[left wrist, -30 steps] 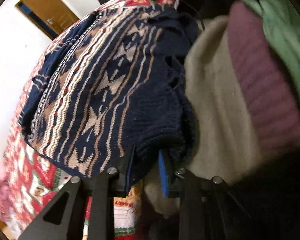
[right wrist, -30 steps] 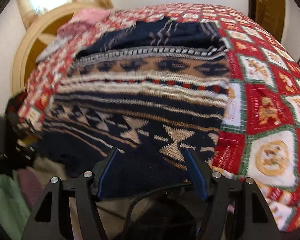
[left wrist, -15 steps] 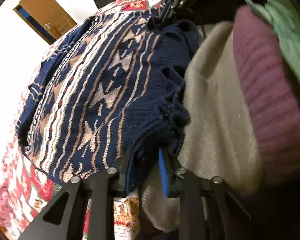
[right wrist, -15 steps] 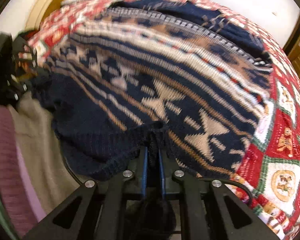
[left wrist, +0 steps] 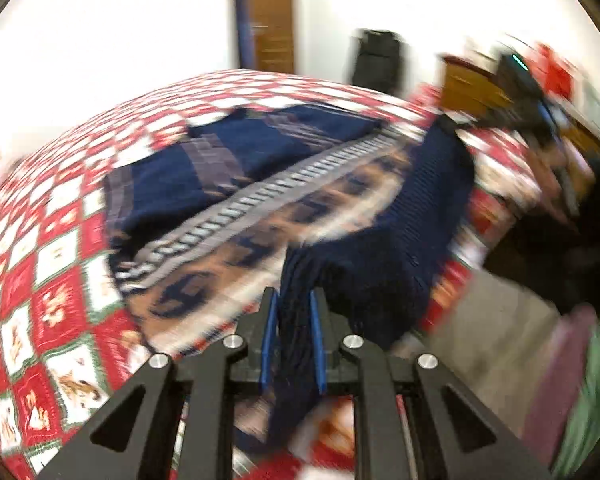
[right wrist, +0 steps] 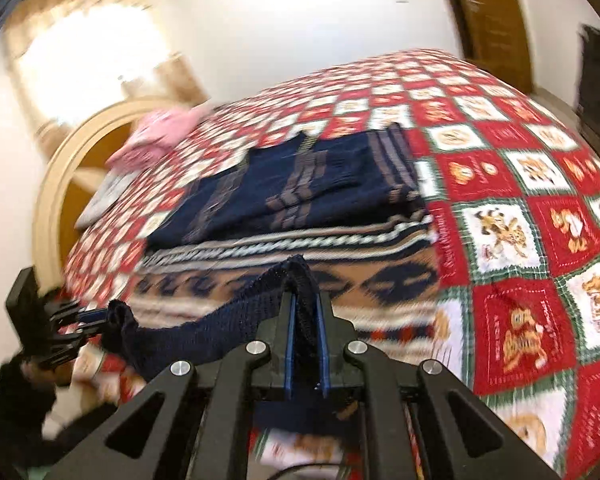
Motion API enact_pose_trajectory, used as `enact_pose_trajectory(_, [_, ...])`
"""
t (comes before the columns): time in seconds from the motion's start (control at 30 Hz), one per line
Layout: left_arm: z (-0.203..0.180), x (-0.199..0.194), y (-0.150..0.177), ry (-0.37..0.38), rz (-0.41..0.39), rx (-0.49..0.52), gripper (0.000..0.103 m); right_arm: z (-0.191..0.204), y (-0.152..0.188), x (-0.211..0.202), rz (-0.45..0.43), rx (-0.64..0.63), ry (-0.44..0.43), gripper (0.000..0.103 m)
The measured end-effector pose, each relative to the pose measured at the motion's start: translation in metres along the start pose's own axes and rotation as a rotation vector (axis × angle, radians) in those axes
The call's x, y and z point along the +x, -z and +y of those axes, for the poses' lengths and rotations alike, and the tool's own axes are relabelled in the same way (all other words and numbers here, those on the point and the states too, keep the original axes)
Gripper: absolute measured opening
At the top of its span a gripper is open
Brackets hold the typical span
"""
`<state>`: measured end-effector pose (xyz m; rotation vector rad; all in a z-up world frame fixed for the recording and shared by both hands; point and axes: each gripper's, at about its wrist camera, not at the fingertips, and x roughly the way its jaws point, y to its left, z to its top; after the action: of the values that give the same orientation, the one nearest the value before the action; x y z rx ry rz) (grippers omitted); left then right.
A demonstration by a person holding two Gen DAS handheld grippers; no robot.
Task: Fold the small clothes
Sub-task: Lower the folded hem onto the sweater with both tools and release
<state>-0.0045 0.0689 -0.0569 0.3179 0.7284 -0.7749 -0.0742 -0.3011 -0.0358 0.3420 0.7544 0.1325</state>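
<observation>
A navy knitted sweater (left wrist: 228, 216) with tan and white pattern bands lies spread on the bed, its sleeves folded across the far part (right wrist: 300, 192). My left gripper (left wrist: 294, 296) is closing, and the dark ribbed hem is pinched between its blue pads. My right gripper (right wrist: 303, 296) is shut on the same hem (right wrist: 220, 320) further along. The hem hangs stretched between the two, lifted off the bed. In the right wrist view the left gripper (right wrist: 96, 322) shows at far left; in the left wrist view the right gripper (left wrist: 540, 120) is a blur at upper right.
A red, white and green patchwork quilt (right wrist: 520, 240) covers the bed. Pink cloth (right wrist: 160, 132) lies by the curved headboard (right wrist: 60, 168). Beige (left wrist: 492, 340), purple (left wrist: 560, 380) and green (left wrist: 592, 400) garments are piled at the near edge. A black bag (left wrist: 376, 56) and a door (left wrist: 270, 16) stand behind.
The right gripper went from open over the hem to shut on it. Both grippers have risen with the hem and moved toward the far part of the sweater; the left wrist has rolled.
</observation>
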Motion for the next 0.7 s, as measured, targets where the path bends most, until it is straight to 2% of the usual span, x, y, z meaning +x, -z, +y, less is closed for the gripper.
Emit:
enact_pose_trajectory(0.1, [0.034,0.021,-0.006,-0.054,0.018,-0.167,0.017,-0.018,0.006,0.037,0.038,0.088,0.045,0.010])
enact_pose_trajectory(0.17, [0.047,0.031,-0.005,-0.101,0.042,-0.211,0.018,-0.024,0.014,0.052,0.063,0.097,0.075,0.010])
enact_pose_trajectory(0.23, [0.054,0.033,-0.003,-0.111,0.048,-0.235,0.019,-0.026,0.021,0.059,0.070,0.081,0.094,0.011])
enact_pose_trajectory(0.3, [0.055,0.031,-0.003,-0.062,0.049,-0.242,0.027,-0.026,0.024,0.056,0.049,0.078,0.089,0.012])
enact_pose_trajectory(0.37, [0.050,0.030,-0.002,-0.038,0.042,-0.227,0.047,-0.025,0.022,0.052,0.052,0.089,0.088,0.014])
enact_pose_trajectory(0.43, [0.043,0.027,0.001,-0.011,0.028,-0.226,0.053,-0.030,0.018,0.046,0.055,0.130,0.062,0.015])
enact_pose_trajectory(0.5, [0.039,0.023,0.003,0.032,0.001,-0.244,0.058,-0.033,0.017,0.029,0.013,0.177,0.009,0.016])
enact_pose_trajectory(0.53, [0.036,0.022,0.005,0.043,-0.009,-0.252,0.065,-0.032,0.017,0.021,-0.010,0.178,-0.011,0.020])
enact_pose_trajectory(0.57, [0.033,0.024,0.006,0.048,-0.012,-0.257,0.069,-0.030,0.016,0.015,-0.024,0.164,-0.020,0.039])
enact_pose_trajectory(0.63, [0.026,0.032,0.006,0.041,0.012,-0.245,0.069,-0.022,0.016,0.010,-0.029,0.117,0.020,0.067])
enact_pose_trajectory(0.7, [0.019,0.040,0.007,0.025,0.040,-0.232,0.069,-0.012,0.020,0.005,-0.051,0.049,0.055,0.067])
